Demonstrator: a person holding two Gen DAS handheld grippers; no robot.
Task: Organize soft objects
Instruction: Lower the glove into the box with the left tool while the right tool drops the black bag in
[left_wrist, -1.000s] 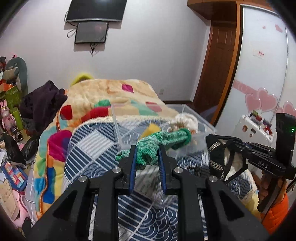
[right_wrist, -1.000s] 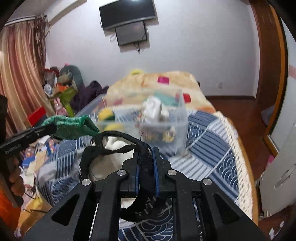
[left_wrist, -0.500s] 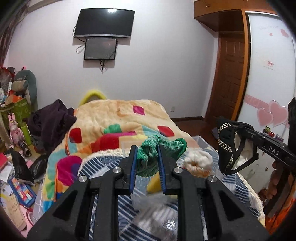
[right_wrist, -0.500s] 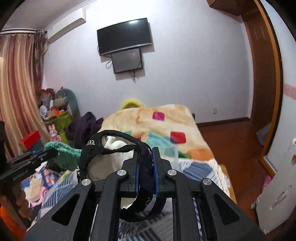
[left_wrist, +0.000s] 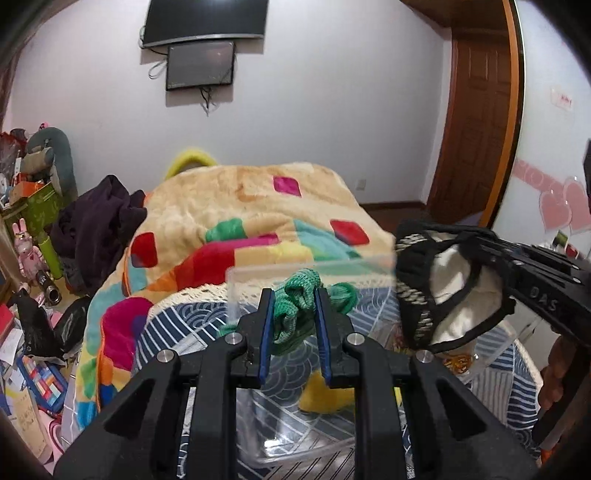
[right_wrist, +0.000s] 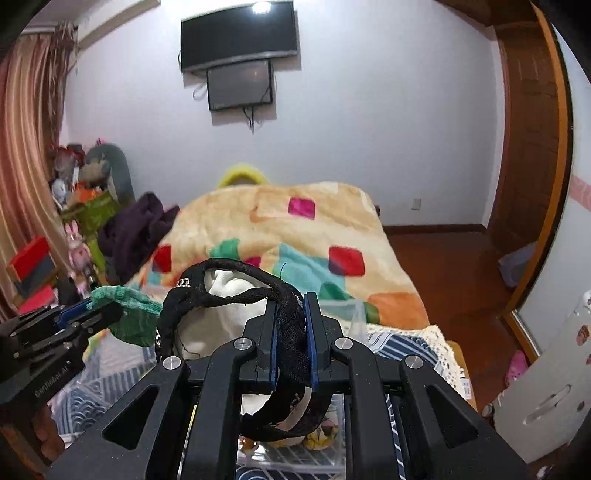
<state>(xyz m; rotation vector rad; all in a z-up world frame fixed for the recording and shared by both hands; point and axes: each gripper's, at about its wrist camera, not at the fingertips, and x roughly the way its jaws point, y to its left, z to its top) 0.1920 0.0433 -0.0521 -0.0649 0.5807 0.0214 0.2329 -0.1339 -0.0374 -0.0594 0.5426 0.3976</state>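
Note:
My left gripper (left_wrist: 293, 299) is shut on a green knitted sock (left_wrist: 295, 314) and holds it above the clear plastic bin (left_wrist: 306, 266) on the bed. My right gripper (right_wrist: 290, 306) is shut on a black-and-white soft garment (right_wrist: 221, 291), which also shows in the left wrist view (left_wrist: 443, 288) to the right of the sock. The left gripper with the sock appears in the right wrist view (right_wrist: 92, 308) at the left. A yellow soft item (left_wrist: 325, 395) lies inside the bin below the sock.
The bin stands on a blue patterned blanket (left_wrist: 173, 325) at the bed's foot. A colourful patchwork quilt (left_wrist: 240, 206) covers the bed behind. Dark clothes (left_wrist: 96, 225) are piled at the left. Toys and boxes (left_wrist: 29, 206) crowd the left floor. A wooden door (left_wrist: 476, 122) is at the right.
Both grippers have risen and moved over the bin, each keeping its item. The bin now lies below and in front of the fingers, and the two grippers are closer together.

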